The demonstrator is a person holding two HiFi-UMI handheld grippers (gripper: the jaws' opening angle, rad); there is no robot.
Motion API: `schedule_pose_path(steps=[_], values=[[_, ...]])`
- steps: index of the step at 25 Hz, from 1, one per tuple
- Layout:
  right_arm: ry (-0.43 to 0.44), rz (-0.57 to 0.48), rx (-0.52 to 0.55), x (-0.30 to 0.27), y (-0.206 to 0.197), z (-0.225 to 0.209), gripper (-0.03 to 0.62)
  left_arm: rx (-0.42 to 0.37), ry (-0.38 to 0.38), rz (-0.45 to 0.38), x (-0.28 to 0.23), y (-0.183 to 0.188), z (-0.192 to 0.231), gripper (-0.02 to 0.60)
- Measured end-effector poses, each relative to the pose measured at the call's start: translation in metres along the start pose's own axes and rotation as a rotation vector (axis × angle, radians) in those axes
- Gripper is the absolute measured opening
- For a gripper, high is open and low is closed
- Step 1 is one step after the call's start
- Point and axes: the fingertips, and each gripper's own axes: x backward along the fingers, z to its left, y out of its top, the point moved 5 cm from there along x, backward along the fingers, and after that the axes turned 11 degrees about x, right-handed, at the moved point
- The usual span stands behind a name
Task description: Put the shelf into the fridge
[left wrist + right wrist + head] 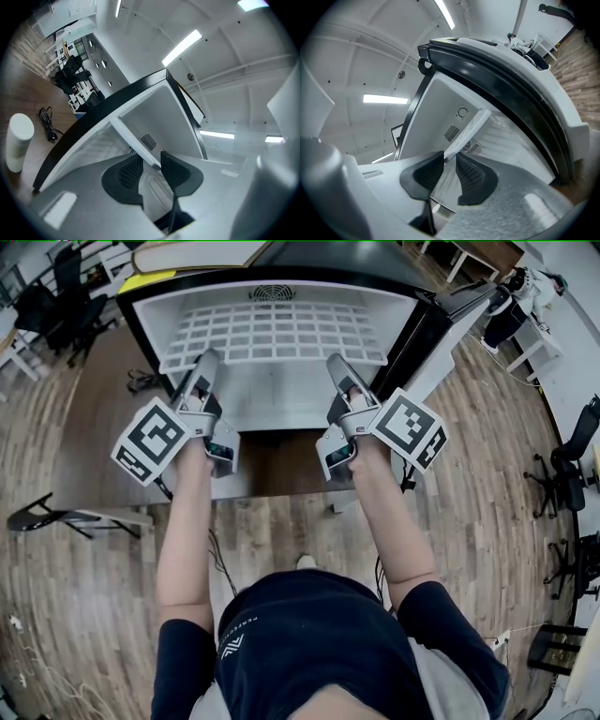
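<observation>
The left gripper (204, 364) and right gripper (336, 365) are each clamping the front rail of the white wire-grid shelf (272, 334). The shelf is sitting level inside the open black-cased, white-lined fridge (401, 320). Print on the person's dark shirt (309, 634) is showing too small to read.

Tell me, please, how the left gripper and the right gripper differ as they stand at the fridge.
The jaws of the left gripper stand wider apart than those of the right gripper. The left gripper is at the front edge of the shelf near its left corner, the right gripper near its right corner. Both have that front edge between their jaws.
</observation>
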Motion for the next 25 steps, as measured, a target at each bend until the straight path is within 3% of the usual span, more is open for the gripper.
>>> schedule_pose_path(steps=[3,11,14,16,21,25], values=[[0.000,0.006,0.003,0.000,0.000,0.000,0.089,0.042,-0.008,-0.009,0.001,-0.003,0.002,0.138],[-0.047,-0.002,0.062,0.016,0.002,0.000,0.077,-0.033,0.015,0.003,0.008,-0.001,-0.002,0.127],[-0.066,-0.005,0.083,0.022,-0.001,0.002,0.077,0.005,0.025,-0.007,0.014,-0.004,-0.002,0.127],[-0.080,-0.006,0.130,0.028,-0.007,0.006,0.077,-0.011,0.029,-0.020,0.024,-0.006,-0.004,0.121],[-0.131,-0.012,0.279,0.034,-0.010,0.012,0.075,-0.235,0.072,-0.023,0.036,-0.005,-0.016,0.081],[-0.173,-0.032,0.466,0.032,-0.005,0.019,0.063,-0.480,0.142,-0.013,0.036,-0.006,-0.024,0.057]])
